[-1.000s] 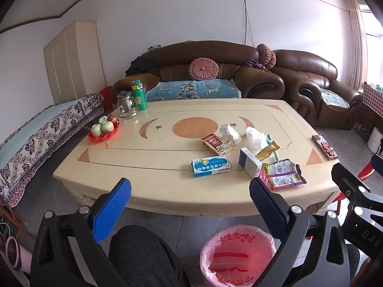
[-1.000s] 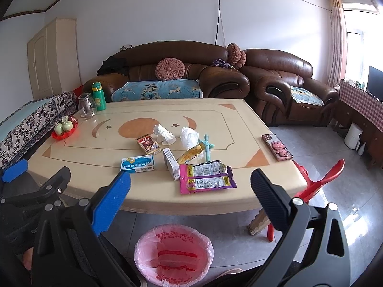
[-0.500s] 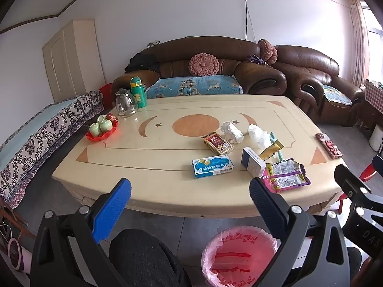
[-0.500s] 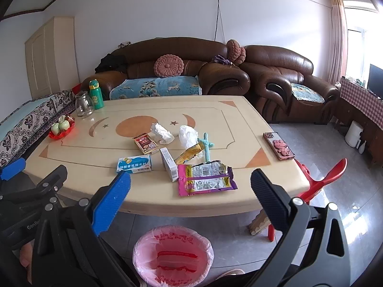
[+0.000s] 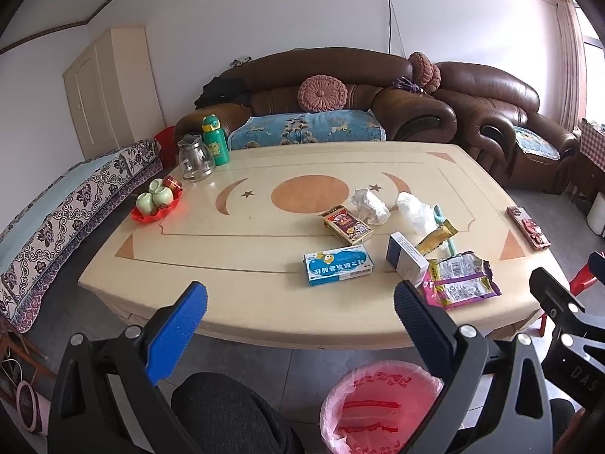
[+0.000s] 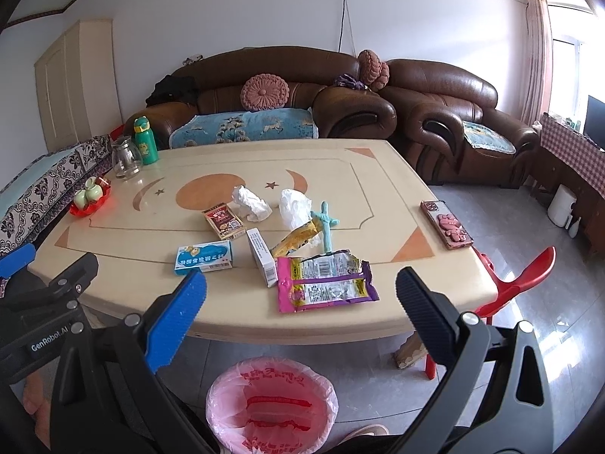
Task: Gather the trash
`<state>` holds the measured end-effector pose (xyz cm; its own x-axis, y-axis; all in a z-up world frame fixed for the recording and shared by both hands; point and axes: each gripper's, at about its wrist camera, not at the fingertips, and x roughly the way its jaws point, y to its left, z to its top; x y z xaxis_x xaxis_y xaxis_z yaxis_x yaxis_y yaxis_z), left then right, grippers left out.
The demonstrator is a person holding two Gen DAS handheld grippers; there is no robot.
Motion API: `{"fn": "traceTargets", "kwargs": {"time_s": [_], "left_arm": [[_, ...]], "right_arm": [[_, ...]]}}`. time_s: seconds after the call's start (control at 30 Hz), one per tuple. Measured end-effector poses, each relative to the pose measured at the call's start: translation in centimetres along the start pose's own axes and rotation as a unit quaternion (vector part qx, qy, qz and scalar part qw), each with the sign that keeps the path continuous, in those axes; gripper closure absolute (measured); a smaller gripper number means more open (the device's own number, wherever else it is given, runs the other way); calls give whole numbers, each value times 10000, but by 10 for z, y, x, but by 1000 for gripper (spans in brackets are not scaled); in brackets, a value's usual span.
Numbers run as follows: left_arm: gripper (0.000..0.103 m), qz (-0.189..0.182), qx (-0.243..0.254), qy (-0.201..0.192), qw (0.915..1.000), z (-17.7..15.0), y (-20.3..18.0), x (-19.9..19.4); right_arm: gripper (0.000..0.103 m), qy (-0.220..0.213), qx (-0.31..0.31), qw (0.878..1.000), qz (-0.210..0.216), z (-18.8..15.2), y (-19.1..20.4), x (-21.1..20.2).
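Trash lies on the cream table (image 6: 378, 174): a pink and purple snack wrapper (image 6: 325, 280), a blue box (image 6: 204, 258), a white box (image 6: 261, 254), a red box (image 6: 223, 221), a yellow wrapper (image 6: 298, 237), crumpled tissue (image 6: 250, 202) and a white plastic bag (image 6: 295, 206). The same items show in the left wrist view, with the wrapper (image 5: 459, 283) and blue box (image 5: 338, 266) nearest. A bin with a pink liner (image 6: 271, 405) stands on the floor before the table. My left gripper (image 5: 300, 314) and right gripper (image 6: 300, 312) are both open and empty, held short of the table's near edge.
A phone in a pink case (image 6: 446, 224) lies at the table's right edge. A teal cactus-shaped object (image 6: 325, 223) lies among the trash. A red tray of cups (image 6: 90, 198), a glass jug (image 6: 126, 159) and a green bottle (image 6: 145, 140) stand far left. A red stool (image 6: 522, 283) is at right.
Both grippers have moved slightly forward and higher toward the table, so the table items look a bit nearer. Both stay open and empty.
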<state>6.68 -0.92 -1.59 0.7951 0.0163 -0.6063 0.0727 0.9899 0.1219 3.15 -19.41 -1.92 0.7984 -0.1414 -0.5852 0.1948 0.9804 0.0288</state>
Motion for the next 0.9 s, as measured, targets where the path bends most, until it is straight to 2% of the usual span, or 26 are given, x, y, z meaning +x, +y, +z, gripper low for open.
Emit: {"fn": "traceTargets", "kwargs": {"time_s": [0.53,0.73,0.9], "left_arm": [[6,6,78,298,9995,9,-7,40],[6,-46,130,512,9986,11,-14,67],[6,-239,36,792,9966,11,-11,96]], "right_arm": [[5,277,-46,9996,2,7,0,41],[5,432,-4,9991,22,8,-4,65],[5,505,-88,9986,-91,3,-10,87]]}}
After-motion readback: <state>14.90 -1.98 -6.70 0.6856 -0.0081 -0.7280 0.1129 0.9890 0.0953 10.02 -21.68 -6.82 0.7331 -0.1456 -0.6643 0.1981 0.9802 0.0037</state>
